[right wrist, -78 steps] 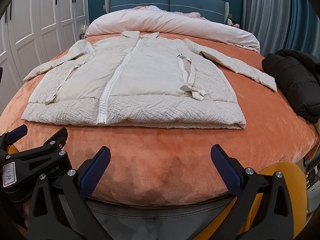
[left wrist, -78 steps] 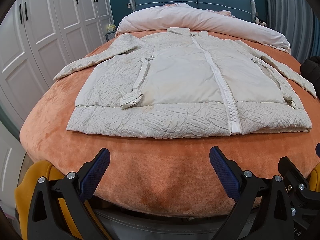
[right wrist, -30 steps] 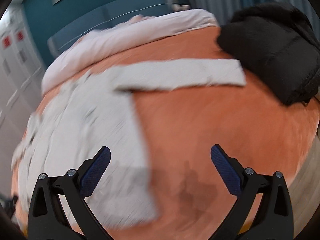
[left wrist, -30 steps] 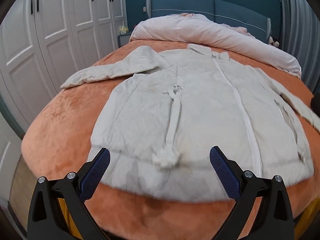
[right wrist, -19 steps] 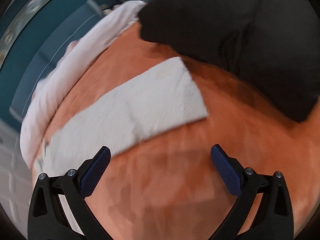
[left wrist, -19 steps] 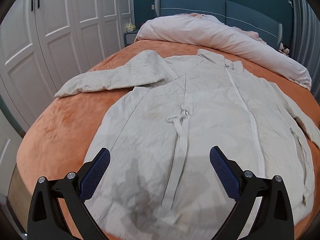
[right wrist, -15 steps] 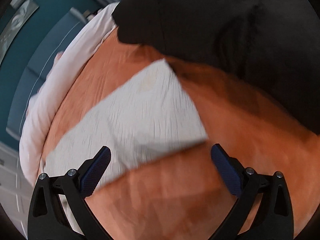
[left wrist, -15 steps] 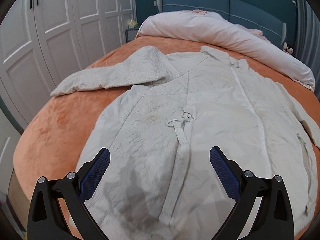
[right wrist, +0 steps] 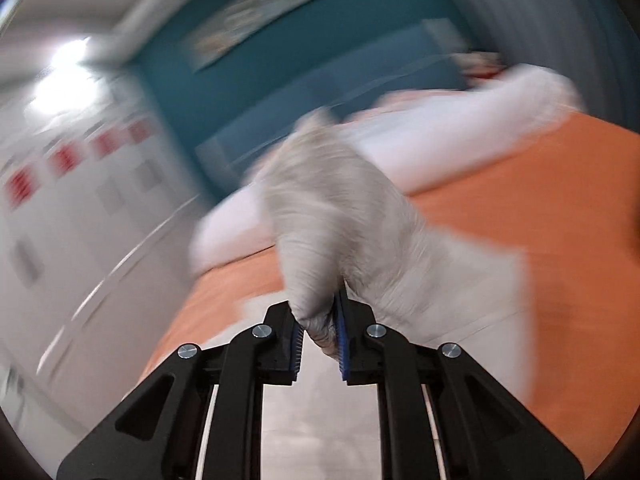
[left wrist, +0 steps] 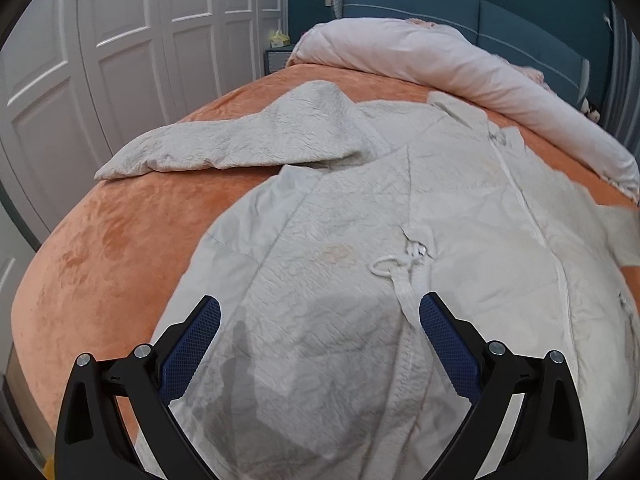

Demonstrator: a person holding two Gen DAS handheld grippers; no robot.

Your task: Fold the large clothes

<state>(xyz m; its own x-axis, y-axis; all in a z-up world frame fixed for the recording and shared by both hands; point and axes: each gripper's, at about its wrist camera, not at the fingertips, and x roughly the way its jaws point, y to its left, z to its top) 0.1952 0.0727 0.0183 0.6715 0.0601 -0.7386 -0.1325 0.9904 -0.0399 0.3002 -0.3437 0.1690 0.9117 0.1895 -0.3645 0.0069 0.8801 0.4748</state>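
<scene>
L wrist view: left gripper (left wrist: 319,330) is wide open, nothing between the blue pads (left wrist: 192,346), hovering over the lower front of the coat (left wrist: 360,240). Coat is pale cream, crinkled, lying flat, front up, on the orange bed (left wrist: 112,240), collar toward the headboard (left wrist: 460,16), hem toward the near edge of the bed. Its zip (left wrist: 532,224) runs up the middle, right of the gripper. One sleeve (left wrist: 224,144) lies out toward the bed's left edge, cuff close to that edge. A pocket zip w/ a cord loop (left wrist: 386,266) sits just ahead of the right pad. Gripper shadow falls on the cloth between the fingers. White duvet (left wrist: 460,68) is bunched along the head end of the bed, touching the collar area or just behind it; can't tell which. White wardrobe (left wrist: 120,40) stands left of the bed.

R wrist view: heavily blurred. Right gripper (right wrist: 318,338) has just been closing and is clamped on a bunch of the coat's sleeve (right wrist: 340,216); cloth is pinched between the pads and rises up ahead of them, lifted off the bed. More of the coat lies below and right of the grip, on the bed (right wrist: 560,208). Duvet (right wrist: 460,128) is behind, teal wall (right wrist: 280,52) beyond it, wardrobe (right wrist: 80,220) at left.
</scene>
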